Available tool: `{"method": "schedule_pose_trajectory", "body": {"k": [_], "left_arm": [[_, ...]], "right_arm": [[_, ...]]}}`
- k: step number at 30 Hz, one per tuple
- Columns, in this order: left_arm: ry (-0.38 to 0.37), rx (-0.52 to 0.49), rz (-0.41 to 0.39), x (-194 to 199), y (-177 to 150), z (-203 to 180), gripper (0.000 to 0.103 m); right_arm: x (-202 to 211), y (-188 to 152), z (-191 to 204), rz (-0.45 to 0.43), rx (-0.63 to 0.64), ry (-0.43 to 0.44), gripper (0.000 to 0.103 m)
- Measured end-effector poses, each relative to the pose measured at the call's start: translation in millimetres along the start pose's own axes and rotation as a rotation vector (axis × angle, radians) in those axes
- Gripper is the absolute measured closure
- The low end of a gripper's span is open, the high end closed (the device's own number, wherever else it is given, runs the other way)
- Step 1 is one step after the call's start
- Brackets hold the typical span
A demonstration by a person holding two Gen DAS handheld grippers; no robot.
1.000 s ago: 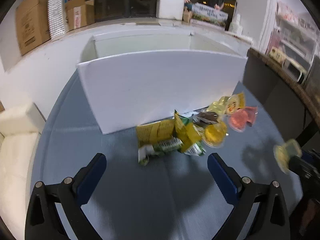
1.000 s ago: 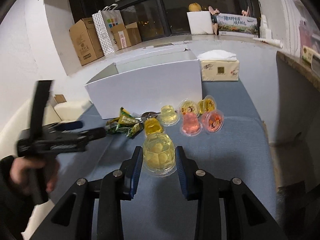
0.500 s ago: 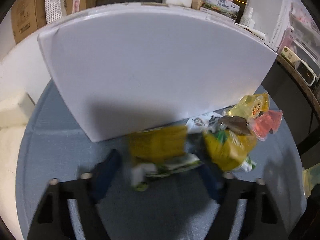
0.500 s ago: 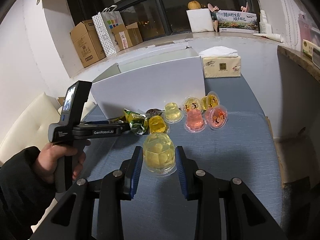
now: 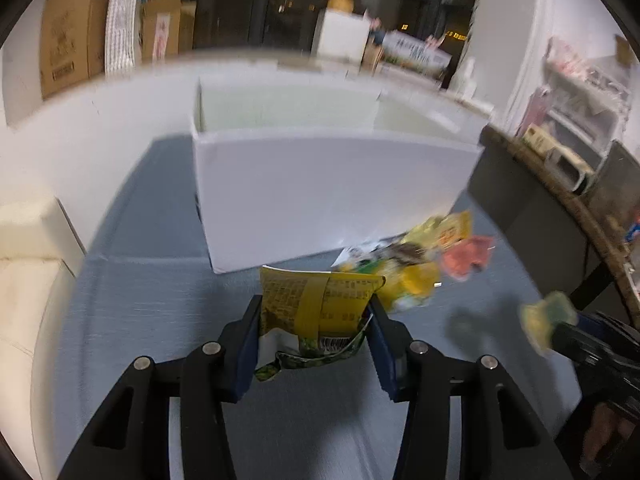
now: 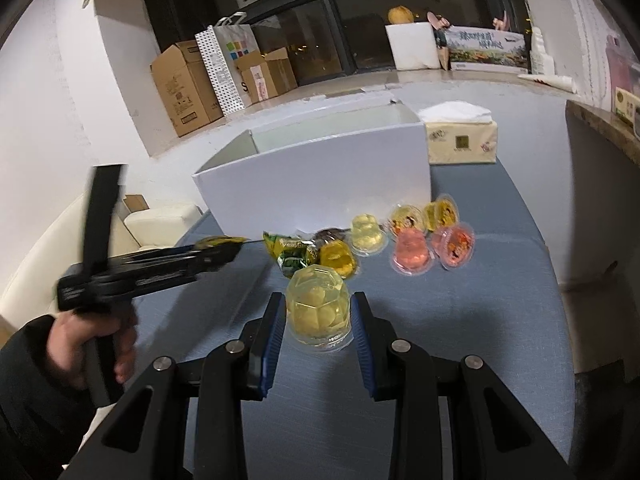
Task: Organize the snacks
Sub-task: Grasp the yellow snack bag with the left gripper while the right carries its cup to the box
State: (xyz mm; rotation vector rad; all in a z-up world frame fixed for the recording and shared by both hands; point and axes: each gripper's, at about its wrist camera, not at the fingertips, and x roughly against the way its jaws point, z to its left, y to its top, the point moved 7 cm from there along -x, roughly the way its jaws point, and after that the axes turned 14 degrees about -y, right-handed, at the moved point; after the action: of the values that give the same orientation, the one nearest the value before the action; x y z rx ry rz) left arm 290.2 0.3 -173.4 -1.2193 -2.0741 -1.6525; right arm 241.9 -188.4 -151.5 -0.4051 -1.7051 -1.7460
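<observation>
My left gripper (image 5: 314, 316) is shut on a yellow-green snack packet (image 5: 316, 308) and holds it above the blue-grey table, in front of the open white box (image 5: 332, 188). My right gripper (image 6: 318, 312) is shut on a clear yellow jelly cup (image 6: 318, 306), held above the table. The left gripper also shows in the right wrist view (image 6: 224, 250), its packet edge-on. More snacks lie by the box: green-yellow packets (image 6: 290, 250), yellow jelly cups (image 6: 368, 234) and pink jelly cups (image 6: 412, 252).
A tissue box (image 6: 460, 142) stands right of the white box. Cardboard boxes (image 6: 186, 88) and a dotted bag (image 6: 228, 68) line the window ledge. A cream sofa (image 5: 24, 280) is at the left and a dark counter (image 5: 560, 208) at the right.
My left gripper went down to the snack pile, shut on the yellow-green packet and lifted it back from the box. My right gripper kept holding the jelly cup, nearly still.
</observation>
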Motion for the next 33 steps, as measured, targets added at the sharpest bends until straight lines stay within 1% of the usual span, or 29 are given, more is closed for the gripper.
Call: {"method": "schedule_pose_trajectory", "body": {"k": [3, 5, 7, 9, 11, 14, 16, 18, 21, 24, 25, 26, 27, 28, 29, 30, 31, 33], "left_arm": [[-0.012, -0.010, -0.060, 28.6, 7.9, -8.6, 0.050], [-0.024, -0.004, -0.098, 44.0, 21.3, -10.7, 0.050], [-0.027, -0.022, -0.129, 57.8, 37.3, -11.7, 0.050], [-0.020, -0.049, -0.147, 55.1, 58.5, -20.2, 0.050], [-0.020, -0.055, -0.162, 57.3, 77.6, -18.4, 0.050], [-0.022, -0.055, -0.169, 46.7, 107.9, -11.9, 0.050], [-0.013, -0.064, -0.173, 38.3, 122.9, -8.4, 0.050], [-0.012, -0.055, -0.162, 23.2, 138.0, -1.5, 0.050], [0.007, -0.058, -0.142, 0.5, 155.5, 8.9, 0.050], [0.036, -0.081, -0.137, -13.6, 166.7, 15.4, 0.050], [0.040, -0.086, -0.130, -17.0, 168.2, 17.0, 0.048], [0.042, -0.086, -0.117, -22.6, 169.5, 19.9, 0.044], [0.043, -0.083, -0.102, -27.1, 169.6, 22.7, 0.036], [0.055, -0.077, -0.087, -31.1, 169.4, 26.2, 0.007], [0.068, -0.076, -0.095, -31.6, 169.2, 29.1, 0.000], [0.074, -0.086, -0.112, -30.2, 169.4, 30.2, 0.000], [0.080, -0.092, -0.111, -29.4, 168.5, 31.1, 0.000], [0.080, -0.099, -0.101, -29.3, 164.2, 32.1, 0.000]], "right_arm": [[4.6, 9.7, 8.6, -0.023, 0.021, 0.001, 0.067], [6.0, 20.0, 13.3, -0.036, 0.027, 0.010, 0.067], [7.0, 35.3, 17.7, -0.058, 0.040, 0.009, 0.067], [5.5, 57.8, 22.0, -0.088, 0.054, 0.005, 0.067], [0.4, 76.9, 22.9, -0.106, 0.067, -0.008, 0.067], [-12.9, 116.3, 22.8, -0.123, 0.059, -0.002, 0.067], [-21.4, 136.3, 21.3, -0.129, 0.058, -0.011, 0.067], [-40.0, 160.4, 18.8, -0.121, 0.068, -0.036, 0.067], [-66.6, 183.5, 14.8, -0.098, 0.080, -0.060, 0.067], [-86.5, 198.5, 9.1, -0.076, 0.055, -0.060, 0.067], [-91.6, 200.6, 7.9, -0.069, 0.051, -0.064, 0.067], [-97.8, 203.3, 5.2, -0.068, 0.044, -0.081, 0.067], [-101.2, 204.6, 4.0, -0.067, 0.041, -0.091, 0.060], [-105.0, 204.7, 3.5, -0.057, 0.040, -0.090, 0.048], [-108.5, 203.8, 2.5, -0.043, 0.032, -0.084, 0.016], [-109.9, 202.7, 1.3, -0.043, 0.017, -0.070, 0.000], [-109.1, 201.1, 0.0, -0.048, 0.007, -0.060, 0.000], [-108.2, 197.2, -4.6, -0.048, -0.004, -0.082, 0.000]]}}
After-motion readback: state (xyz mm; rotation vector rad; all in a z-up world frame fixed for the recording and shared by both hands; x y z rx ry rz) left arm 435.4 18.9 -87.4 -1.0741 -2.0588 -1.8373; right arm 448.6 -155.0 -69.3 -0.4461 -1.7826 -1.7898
